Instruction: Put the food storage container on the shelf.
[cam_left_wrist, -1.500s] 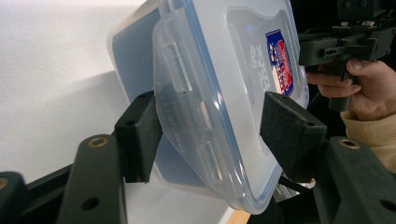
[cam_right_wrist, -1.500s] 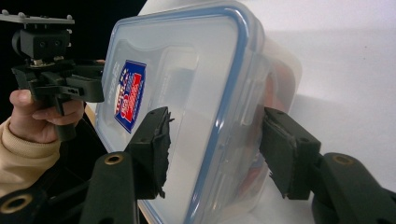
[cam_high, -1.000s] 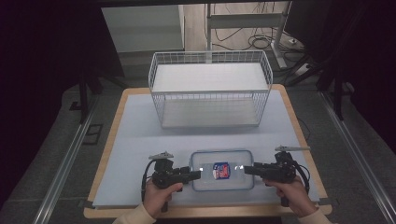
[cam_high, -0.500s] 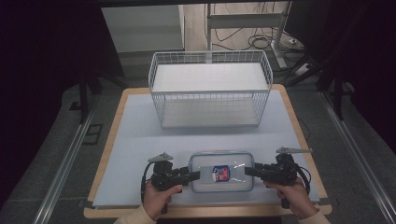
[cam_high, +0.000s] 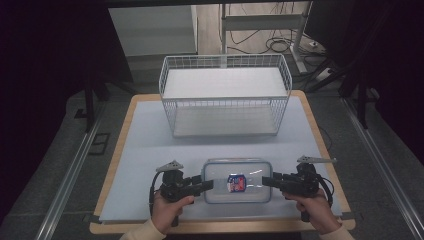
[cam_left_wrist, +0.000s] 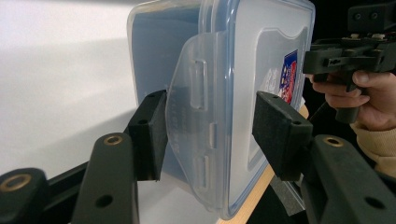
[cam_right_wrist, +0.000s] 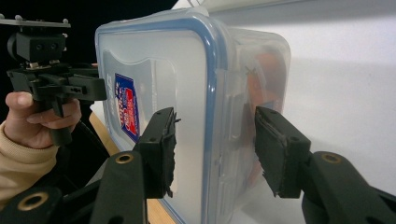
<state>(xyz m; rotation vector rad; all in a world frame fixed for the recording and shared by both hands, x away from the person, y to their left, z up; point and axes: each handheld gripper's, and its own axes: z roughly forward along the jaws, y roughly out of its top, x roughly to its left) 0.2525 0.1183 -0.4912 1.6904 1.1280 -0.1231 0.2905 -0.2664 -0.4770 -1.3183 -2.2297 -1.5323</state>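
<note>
A clear plastic container (cam_high: 237, 181) with a blue-rimmed lid and a red-and-blue label lies near the table's front edge. My left gripper (cam_high: 209, 185) is at its left end, open. In the left gripper view the jaws (cam_left_wrist: 210, 135) straddle the container's side latch flap (cam_left_wrist: 194, 116), which stands out from the lid. My right gripper (cam_high: 266, 181) is at the right end, also open. In the right gripper view its pads (cam_right_wrist: 215, 149) sit either side of the lid rim and the right latch (cam_right_wrist: 232, 126). Something orange shows dimly inside the container (cam_right_wrist: 261, 79).
A white wire basket (cam_high: 225, 95) stands at the back middle of the pale blue table mat (cam_high: 150, 150). The wooden table edge (cam_high: 220, 227) runs just behind the hands. Each gripper view shows the opposite hand and gripper (cam_left_wrist: 348, 51) (cam_right_wrist: 51, 79) beyond the container.
</note>
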